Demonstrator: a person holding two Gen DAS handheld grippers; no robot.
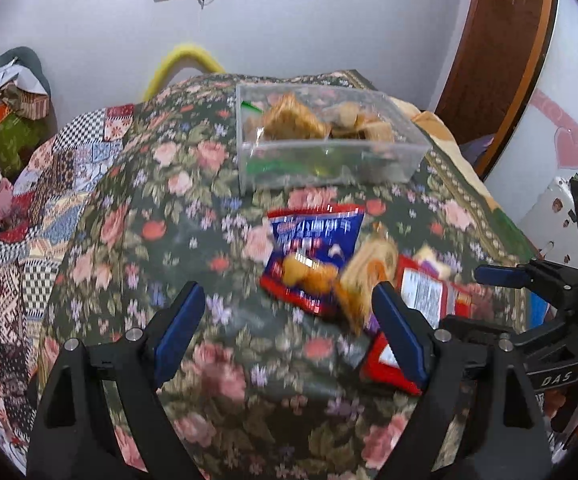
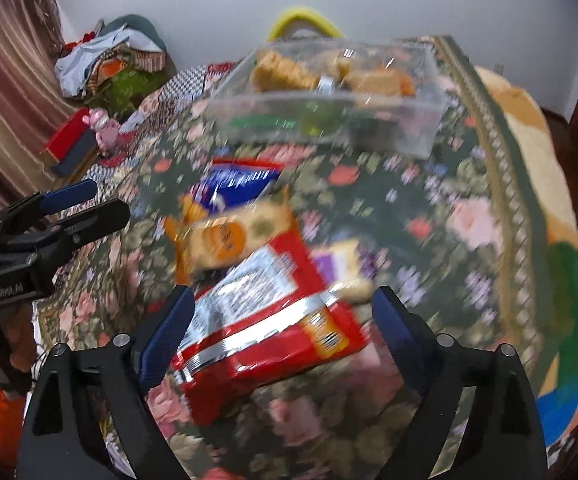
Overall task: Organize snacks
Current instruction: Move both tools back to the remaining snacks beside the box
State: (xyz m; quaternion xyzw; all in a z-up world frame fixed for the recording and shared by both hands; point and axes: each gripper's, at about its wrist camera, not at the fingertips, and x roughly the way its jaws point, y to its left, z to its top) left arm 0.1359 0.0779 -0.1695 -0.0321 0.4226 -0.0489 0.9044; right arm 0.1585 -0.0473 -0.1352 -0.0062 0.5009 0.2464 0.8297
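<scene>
The clear box at twelve o'clock already held several biscuit packs, while a blue packet, a tan biscuit pack and a red packet lay loose on the floral cloth. The left gripper and the right gripper both hung wide and empty, so the sorting looked roughly half finished.

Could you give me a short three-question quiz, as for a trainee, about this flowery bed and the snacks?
1. True or false: the clear plastic box already holds snacks.
2. Which packet lies nearest the right gripper: A) the blue-and-red packet, B) the red-and-silver packet?
3. How do the left gripper's jaws stand?

Key: 1 true; 2 B; 3 open, holding nothing.
</scene>
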